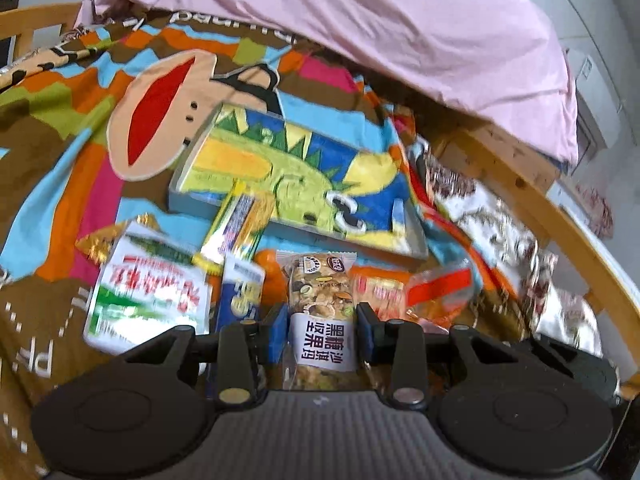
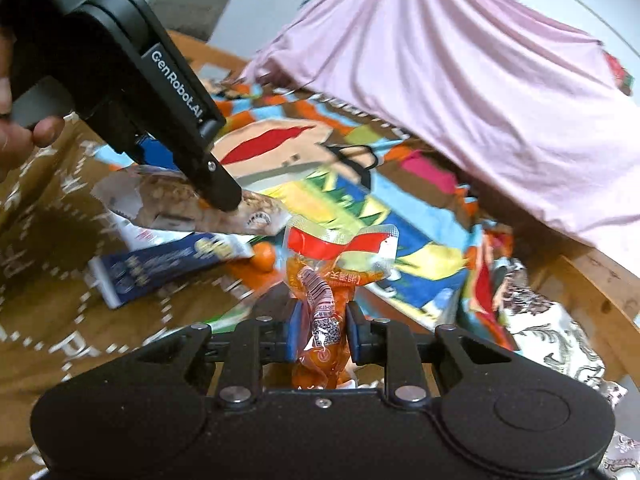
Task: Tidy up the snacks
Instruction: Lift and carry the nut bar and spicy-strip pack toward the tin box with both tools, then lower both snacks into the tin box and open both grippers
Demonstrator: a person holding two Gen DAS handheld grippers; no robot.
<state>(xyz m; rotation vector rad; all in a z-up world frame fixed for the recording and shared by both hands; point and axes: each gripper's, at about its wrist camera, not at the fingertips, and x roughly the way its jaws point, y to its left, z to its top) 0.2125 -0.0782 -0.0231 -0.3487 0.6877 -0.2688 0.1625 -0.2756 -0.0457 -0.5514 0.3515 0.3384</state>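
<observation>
Bright cartoon-print bedding [image 1: 80,128] covers a wooden-framed bed, with a pink sheet [image 1: 400,20] heaped behind. From the left wrist view, the left tool [image 1: 322,330] is clamped on a clear-wrapped nut bar [image 1: 320,292] with a white label; loose snack packets lie around it, before a dinosaur-print tray [image 1: 296,176]. From the right wrist view, the right tool [image 2: 320,330] grips an orange packet [image 2: 320,292] with a red-and-clear top, above the bedding.

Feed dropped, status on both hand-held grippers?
Left hand-held gripper shut on nut bar. Right hand-held gripper shut on orange packet. Dinosaur tray ahead, unobstructed.
</observation>
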